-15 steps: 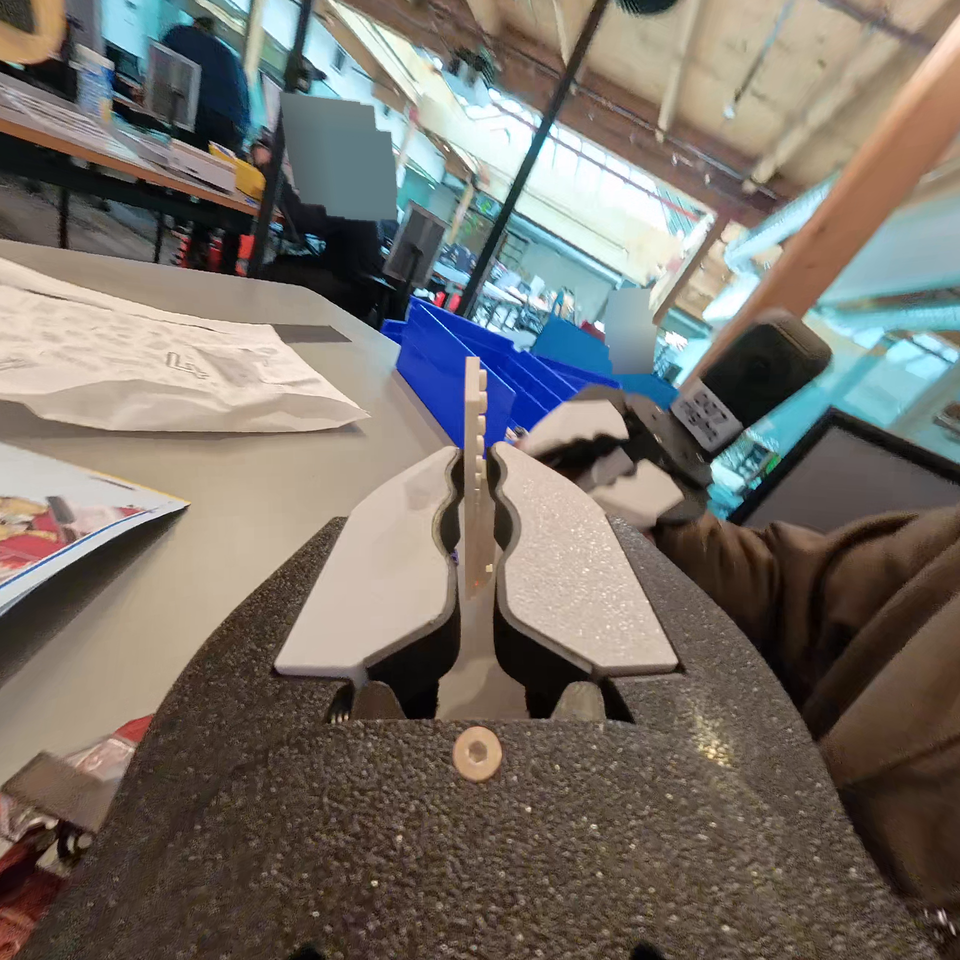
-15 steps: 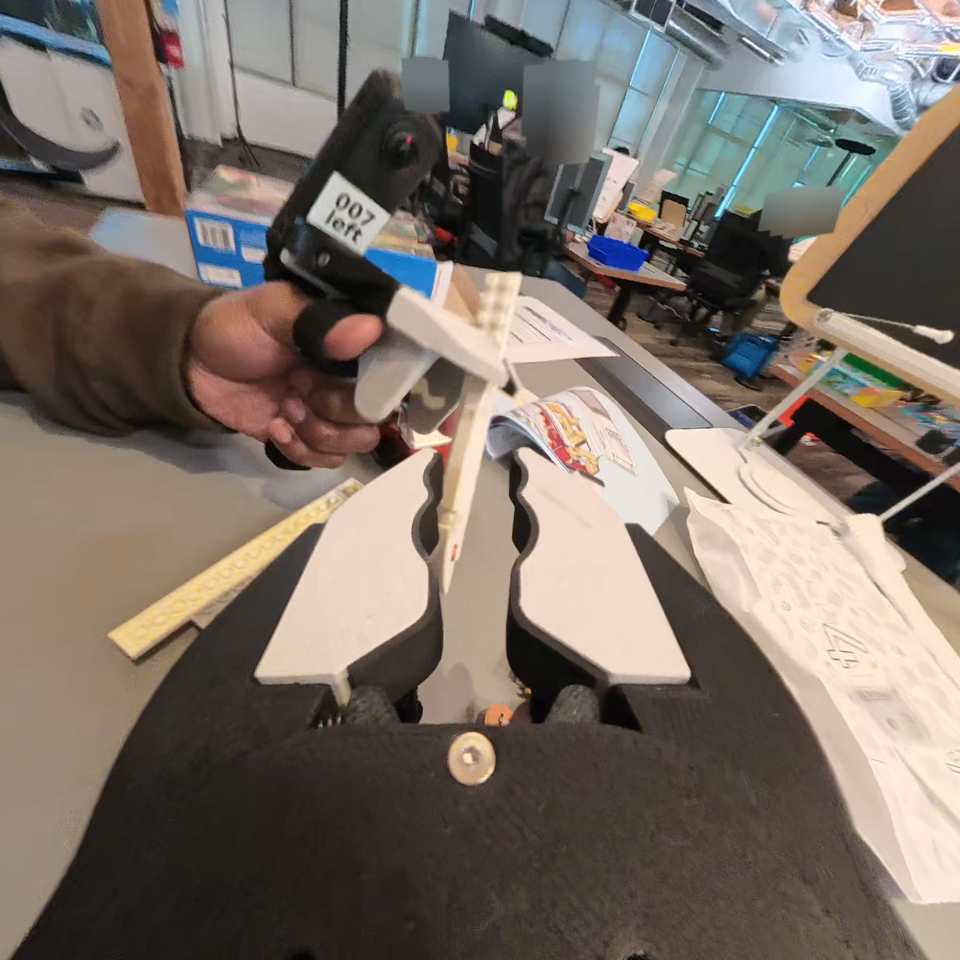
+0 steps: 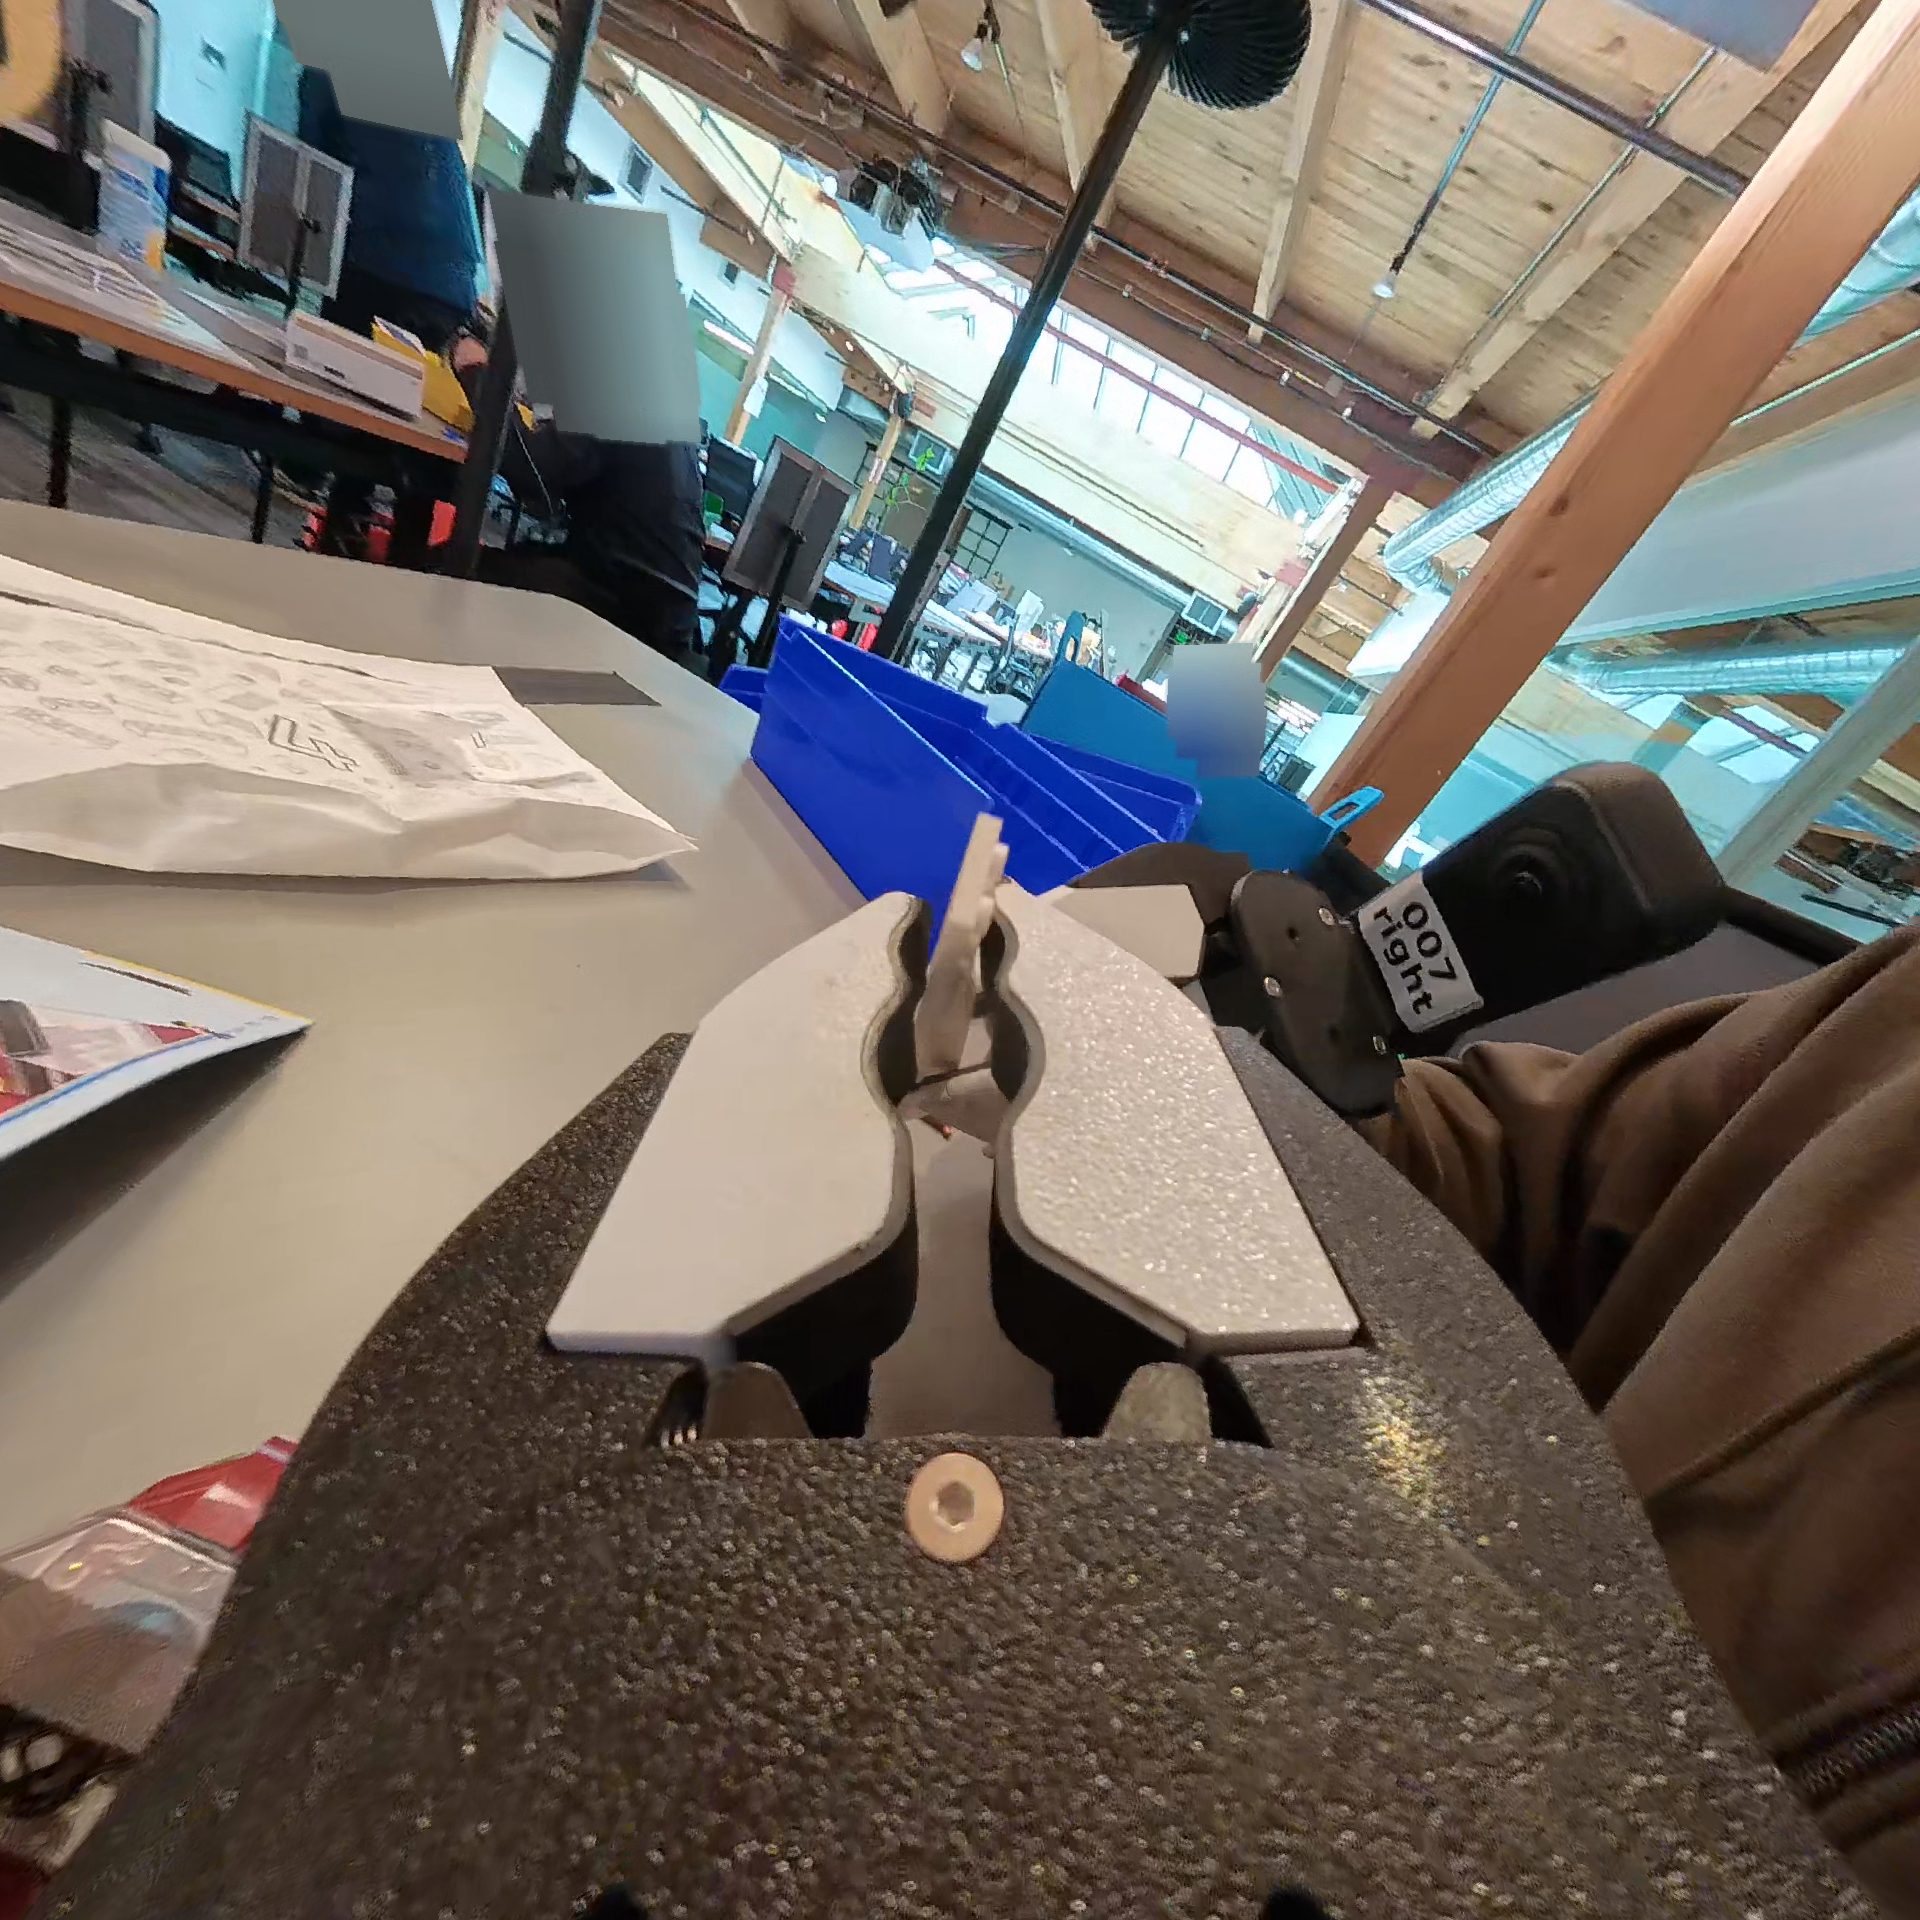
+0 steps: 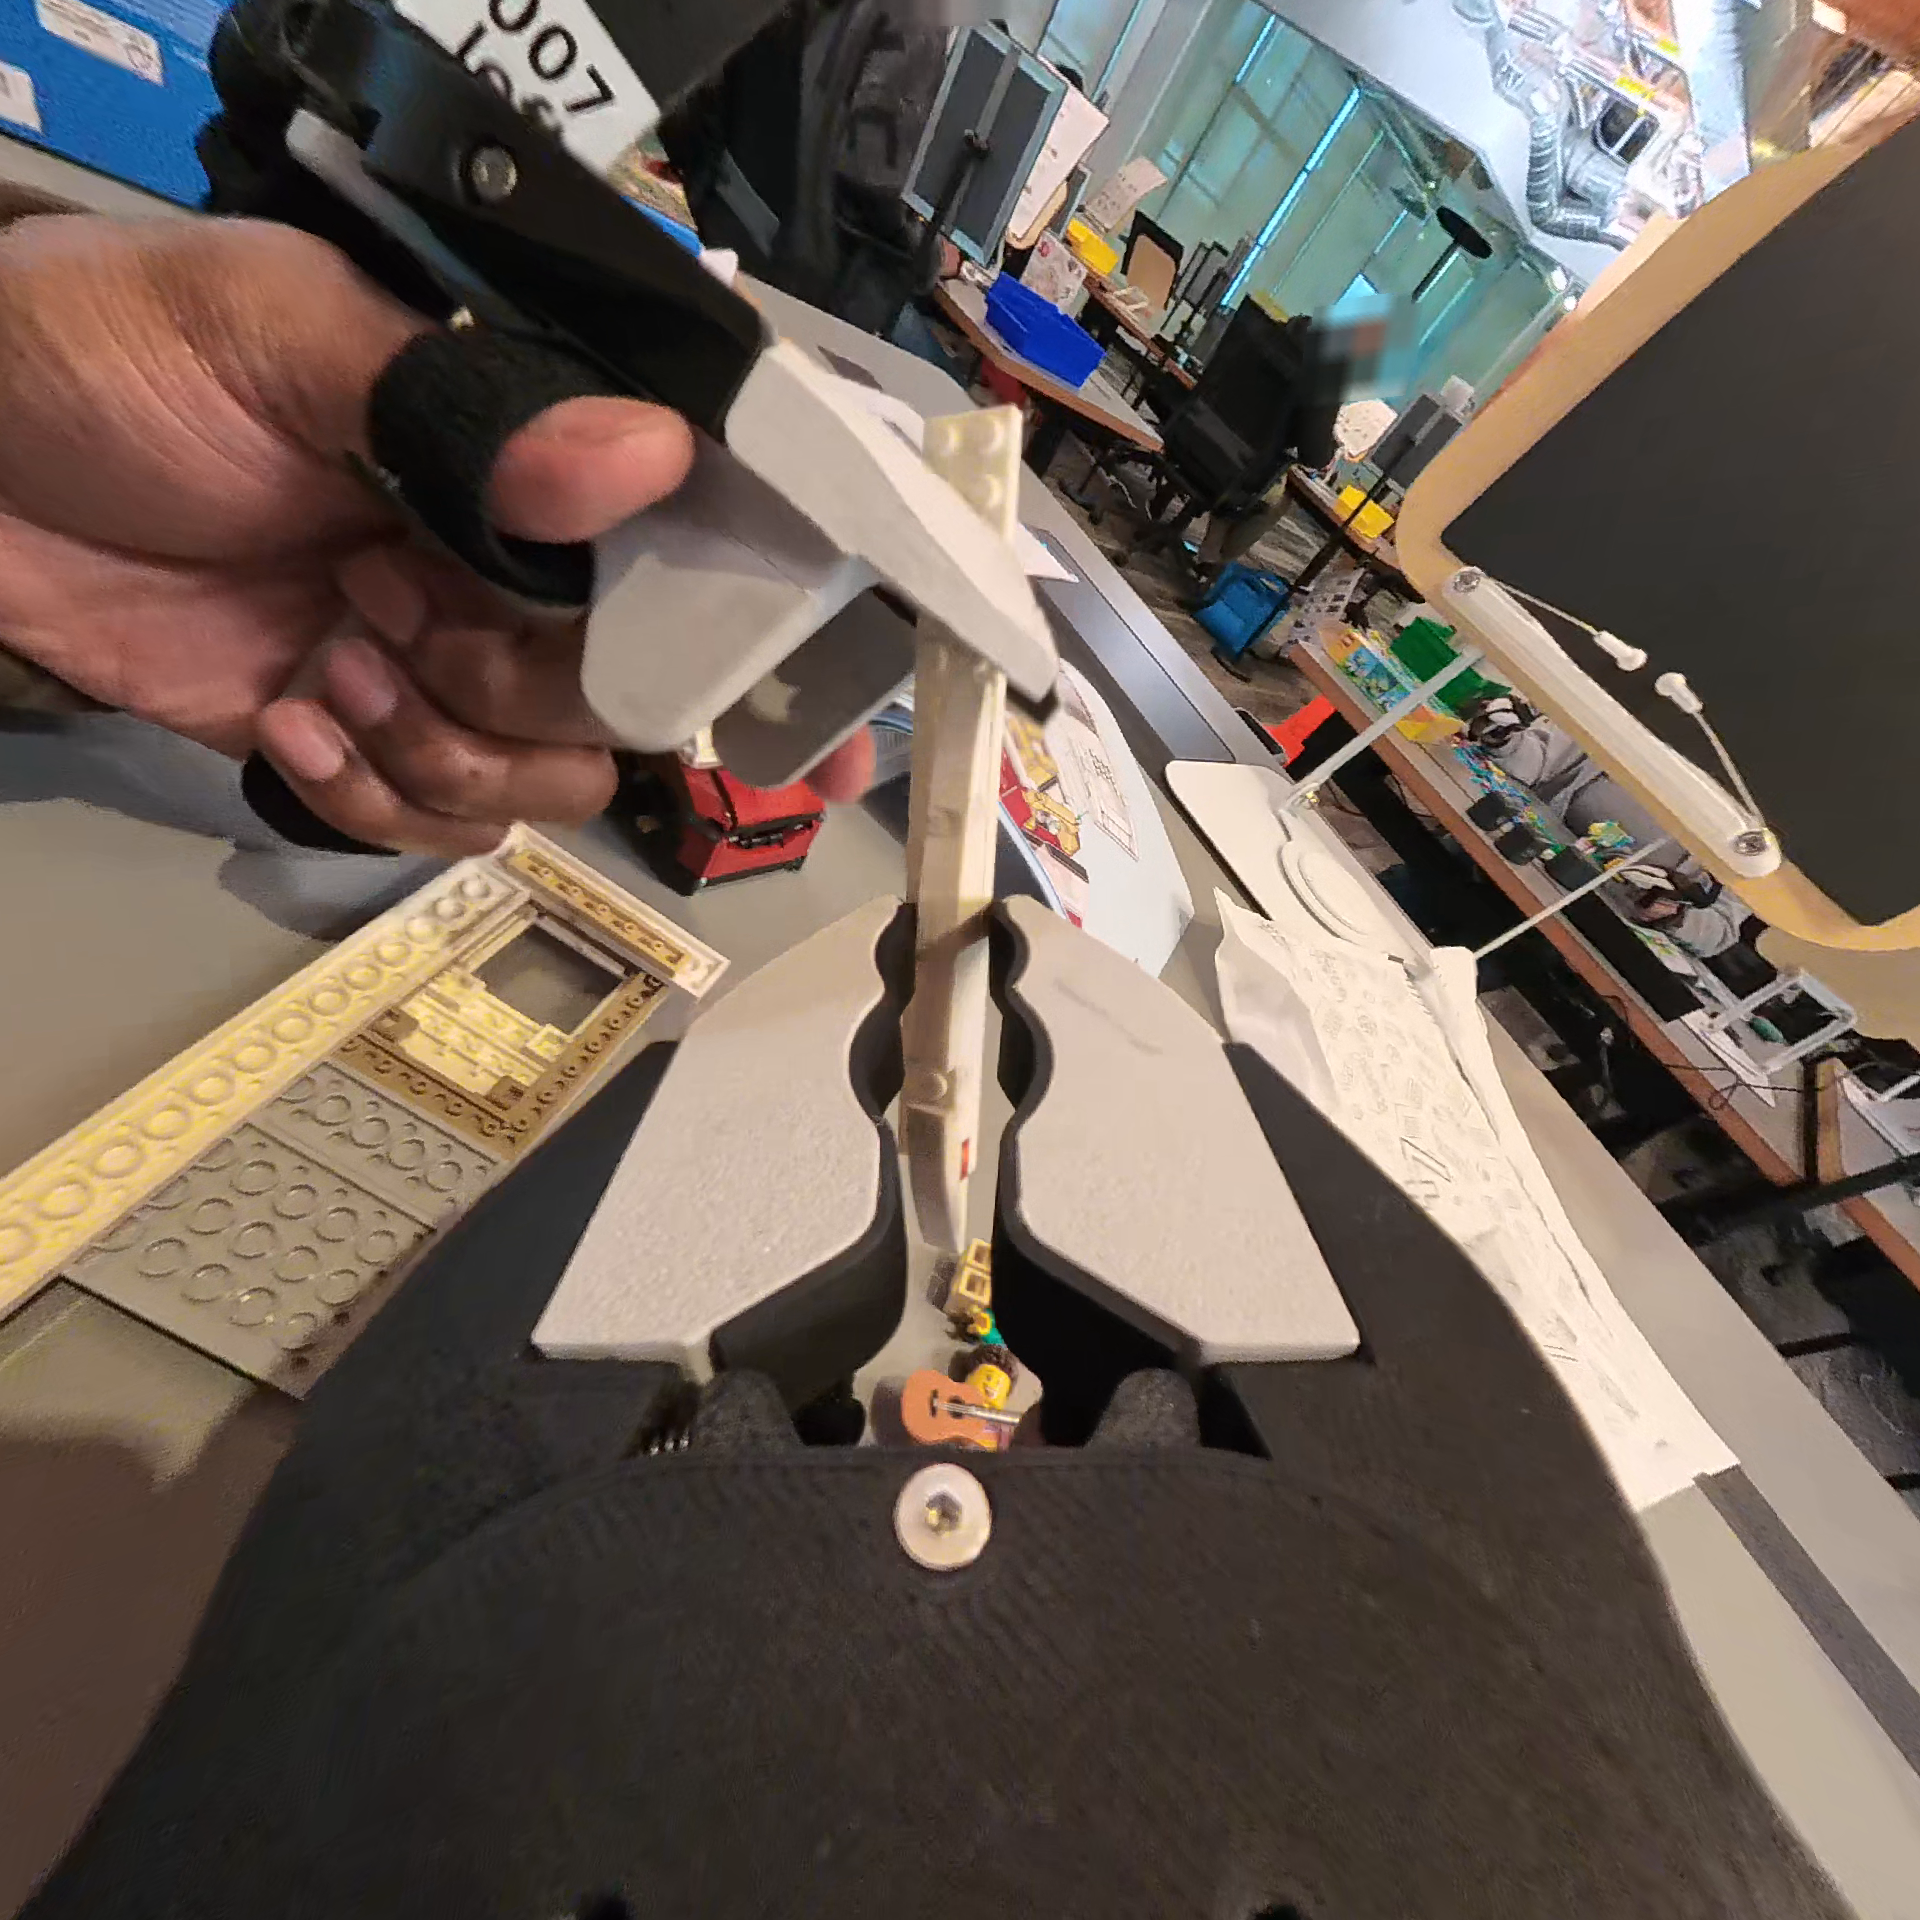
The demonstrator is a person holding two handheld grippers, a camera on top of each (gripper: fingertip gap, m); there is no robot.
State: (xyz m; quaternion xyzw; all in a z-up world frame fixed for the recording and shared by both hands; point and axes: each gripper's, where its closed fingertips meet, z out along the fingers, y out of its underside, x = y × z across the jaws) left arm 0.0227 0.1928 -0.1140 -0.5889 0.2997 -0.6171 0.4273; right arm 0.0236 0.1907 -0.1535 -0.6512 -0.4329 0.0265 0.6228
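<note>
— Cream plastic was the story: a long studded plate (image 4: 951,790) stood almost upright, and the left tool (image 3: 961,940) was clamped on its upper part, fingers pressed flat to both faces.

— And the right tool (image 4: 948,920)?

— Closed on the lower stretch of that same plate, pads tight against it, so both tools held one piece above the table (image 3: 416,1039).

— What lay around them?

— Left of the right tool, a tan and grey brick baseplate (image 4: 291,1101) lay flat. Beyond its tips sat a red brick box (image 4: 743,831) and an open booklet (image 4: 1091,831); to its right, a white paper bag (image 4: 1455,1195). Just ahead of the left tool stood blue bins (image 3: 935,769).
</note>
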